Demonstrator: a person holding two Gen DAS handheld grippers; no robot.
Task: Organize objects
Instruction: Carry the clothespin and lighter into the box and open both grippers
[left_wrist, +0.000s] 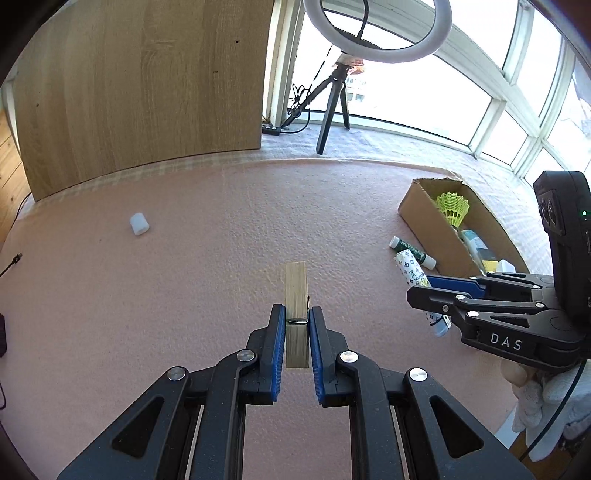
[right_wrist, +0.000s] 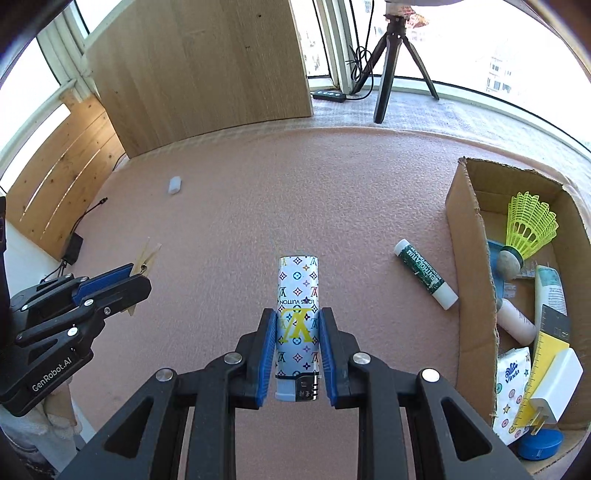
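In right view only: blue lid.

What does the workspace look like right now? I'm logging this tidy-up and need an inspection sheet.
Surface: pink mat, textured.
Job's things: clothespin in left claw; patterned lighter in right claw; green tube and small white cap lying loose on the mat; cardboard box holding a shuttlecock, tissues, ruler, charger.
Clutter: nothing seen.
Grippers: both shut on their items.
Cables: black lead at mat's left edge; cord by tripod.
Surroundings: wooden panel, windows, ring light.
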